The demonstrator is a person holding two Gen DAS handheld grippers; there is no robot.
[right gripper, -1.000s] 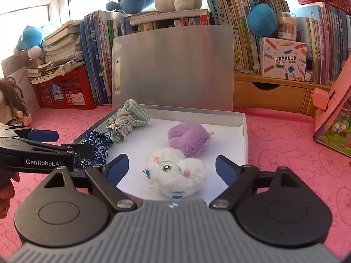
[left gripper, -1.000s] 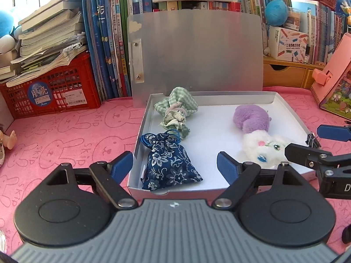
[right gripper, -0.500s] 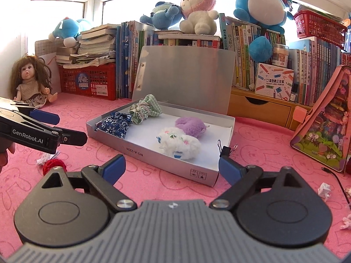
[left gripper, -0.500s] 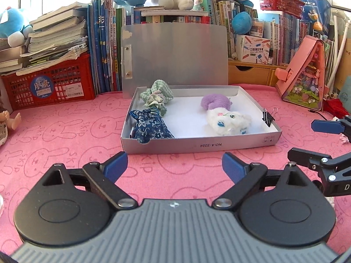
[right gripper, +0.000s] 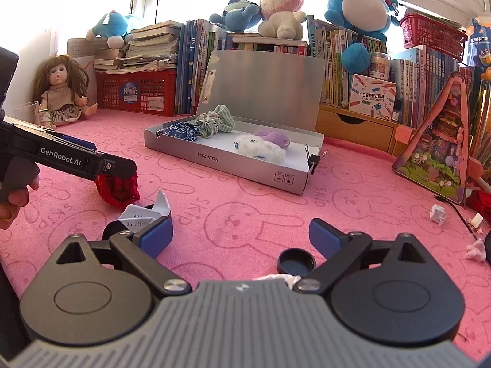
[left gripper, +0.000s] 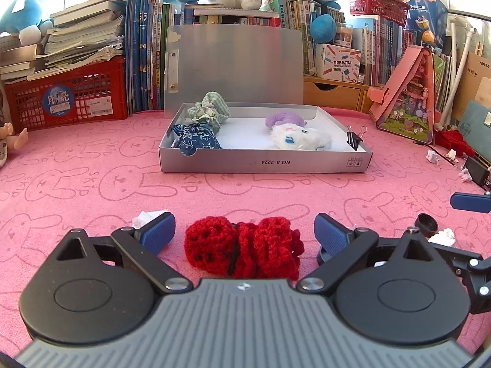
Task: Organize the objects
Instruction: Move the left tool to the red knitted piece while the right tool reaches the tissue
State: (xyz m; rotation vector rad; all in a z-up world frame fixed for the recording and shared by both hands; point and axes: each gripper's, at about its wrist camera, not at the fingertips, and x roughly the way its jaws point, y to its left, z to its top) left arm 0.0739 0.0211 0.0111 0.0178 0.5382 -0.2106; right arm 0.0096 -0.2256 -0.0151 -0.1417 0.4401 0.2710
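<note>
A red crocheted piece [left gripper: 244, 250] lies on the pink mat between the open fingers of my left gripper [left gripper: 244, 233], untouched by either pad. It also shows in the right wrist view [right gripper: 118, 188], partly hidden under the left gripper. The grey box [left gripper: 267, 162] stands open farther back, holding a blue floral pouch [left gripper: 196, 142], a green checked pouch [left gripper: 208, 113], a white plush [left gripper: 299, 139] and a purple plush [left gripper: 284, 120]. My right gripper [right gripper: 241, 234] is open and empty above the mat, with a black cap [right gripper: 296, 262] by its right finger.
Folded paper [right gripper: 144, 213] and another black cap lie by the right gripper's left finger. Paper scraps [right gripper: 437, 213] lie at the right. A binder clip [left gripper: 354, 138] grips the box's right wall. A pink toy house [left gripper: 411, 92], a red crate [left gripper: 67, 98], books and a doll [right gripper: 63, 92] line the back.
Both grippers have pulled back from the box toward the near side of the mat. The left one now has the red crocheted piece between its open fingers. Both stayed open.
</note>
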